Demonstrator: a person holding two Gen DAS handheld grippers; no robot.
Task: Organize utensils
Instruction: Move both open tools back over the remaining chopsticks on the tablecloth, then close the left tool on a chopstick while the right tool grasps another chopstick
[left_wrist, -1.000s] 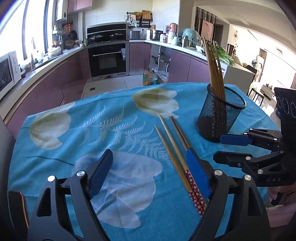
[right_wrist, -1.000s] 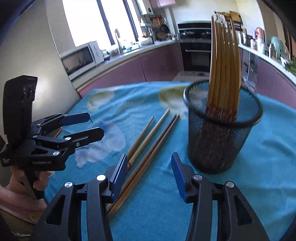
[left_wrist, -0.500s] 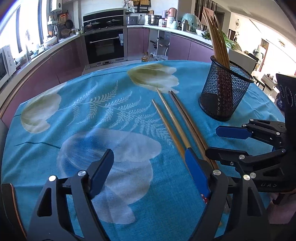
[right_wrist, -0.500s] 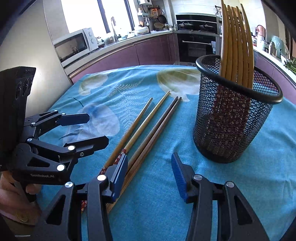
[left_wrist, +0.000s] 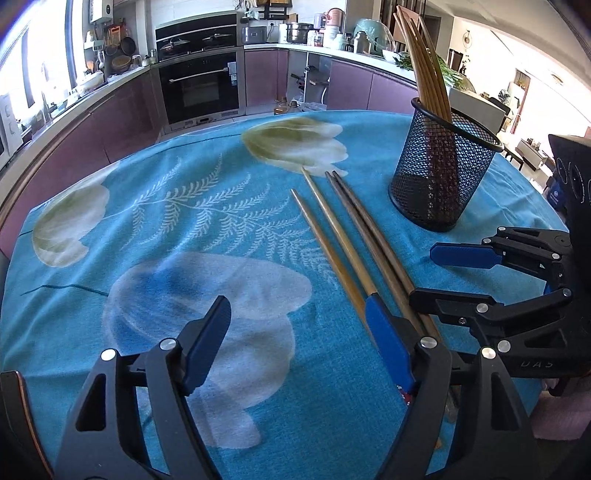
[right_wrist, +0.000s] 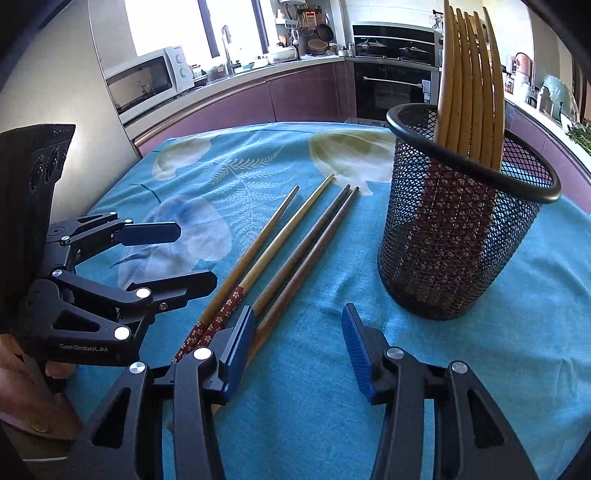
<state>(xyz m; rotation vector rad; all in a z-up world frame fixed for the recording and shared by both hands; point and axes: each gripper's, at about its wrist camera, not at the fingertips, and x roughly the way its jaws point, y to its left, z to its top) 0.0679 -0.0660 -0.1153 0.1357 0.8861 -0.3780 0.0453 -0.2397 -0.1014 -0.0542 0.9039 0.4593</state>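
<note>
Several loose chopsticks (left_wrist: 343, 236) lie side by side on the blue cloth, two light ones with red patterned ends (right_wrist: 225, 314) and two darker ones (right_wrist: 310, 243). A black mesh holder (left_wrist: 439, 173) stands upright to their right with several chopsticks (right_wrist: 469, 74) in it. My left gripper (left_wrist: 295, 343) is open and empty just above the cloth, left of the loose chopsticks' near ends. My right gripper (right_wrist: 299, 343) is open and empty, low over the cloth between the chopstick ends and the holder (right_wrist: 458, 229). Each gripper shows in the other's view, the right (left_wrist: 443, 277) and the left (right_wrist: 177, 258).
The table is covered by a blue cloth (left_wrist: 184, 206) with pale flower and fern prints. Beyond its far edge are purple kitchen cabinets, a black oven (left_wrist: 201, 85) and a microwave (right_wrist: 147, 81). A hand holds the left gripper at the near left (right_wrist: 22, 387).
Both grippers have drawn back toward the near edge and dropped lower; the holder and chopsticks look farther off. Both stay open. The chopsticks and holder have not moved.
</note>
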